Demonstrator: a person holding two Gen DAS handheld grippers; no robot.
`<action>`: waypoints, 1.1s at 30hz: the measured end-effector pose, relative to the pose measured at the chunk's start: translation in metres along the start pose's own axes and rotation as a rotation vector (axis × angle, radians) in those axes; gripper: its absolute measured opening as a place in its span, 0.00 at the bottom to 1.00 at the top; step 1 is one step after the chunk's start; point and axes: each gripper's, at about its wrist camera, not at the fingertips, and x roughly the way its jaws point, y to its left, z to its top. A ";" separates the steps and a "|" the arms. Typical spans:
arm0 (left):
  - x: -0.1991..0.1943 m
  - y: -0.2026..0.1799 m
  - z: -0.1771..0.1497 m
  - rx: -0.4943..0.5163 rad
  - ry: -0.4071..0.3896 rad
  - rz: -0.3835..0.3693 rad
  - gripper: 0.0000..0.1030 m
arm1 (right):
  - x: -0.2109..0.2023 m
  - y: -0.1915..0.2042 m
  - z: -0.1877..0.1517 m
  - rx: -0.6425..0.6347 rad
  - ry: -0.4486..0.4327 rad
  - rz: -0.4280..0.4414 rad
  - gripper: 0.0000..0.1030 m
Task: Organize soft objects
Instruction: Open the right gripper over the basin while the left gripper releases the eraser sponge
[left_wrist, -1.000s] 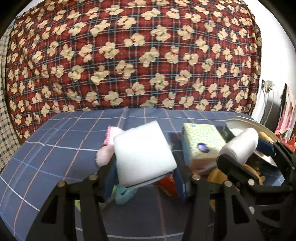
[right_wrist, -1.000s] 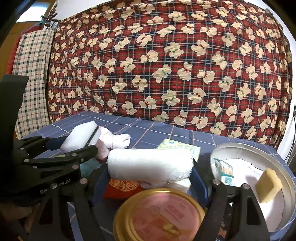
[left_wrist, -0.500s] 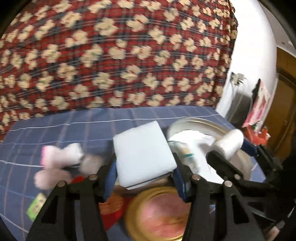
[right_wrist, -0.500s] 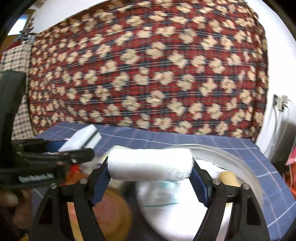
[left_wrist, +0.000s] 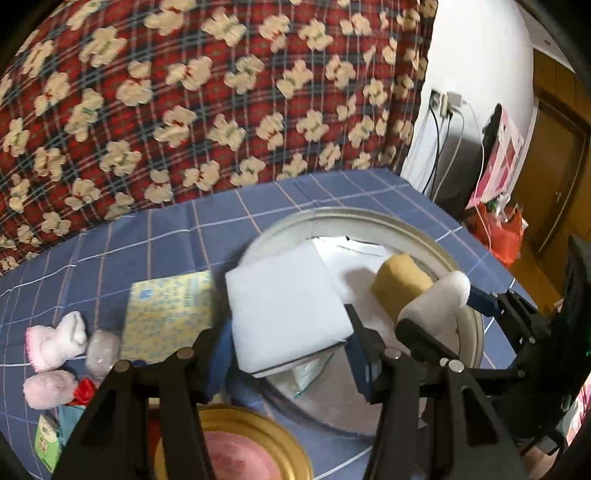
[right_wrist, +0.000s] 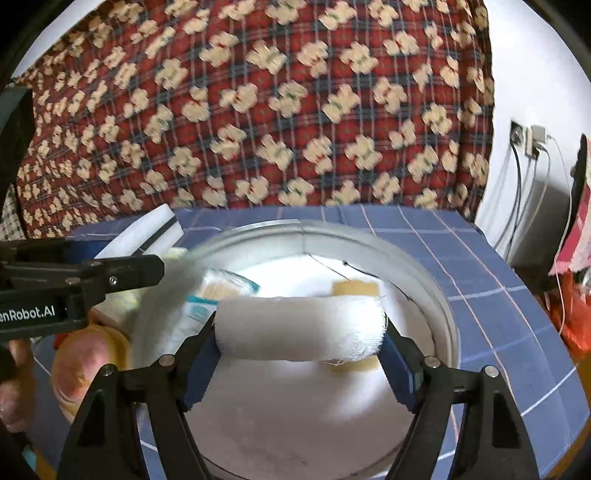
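Left-wrist view had left gripper (left_wrist: 290, 360) clamped on white sponge (left_wrist: 286, 312) above round tin (left_wrist: 354, 216), while right-wrist view had right gripper (right_wrist: 299, 363) gripping rolled towel (right_wrist: 301, 328) w/ tin below: mid-carry, next prob. lower & release.

Gold lid (left_wrist: 236, 446) cut off at btm edge; tub (right_wrist: 177, 284) near rim blurred

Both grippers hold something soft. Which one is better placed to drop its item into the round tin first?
Probably the right gripper: its rolled white towel hangs over the middle of the round tin. The left gripper holds its white sponge at the tin's rim.
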 end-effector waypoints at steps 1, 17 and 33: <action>0.003 -0.001 0.001 0.001 0.008 -0.002 0.53 | 0.002 -0.004 -0.002 0.001 0.009 -0.008 0.78; 0.020 -0.033 0.007 0.075 0.017 0.000 0.79 | 0.011 -0.026 -0.007 0.007 0.034 -0.083 0.88; -0.050 0.032 -0.023 -0.059 -0.153 0.095 0.90 | -0.020 -0.005 0.006 0.013 -0.081 -0.080 0.88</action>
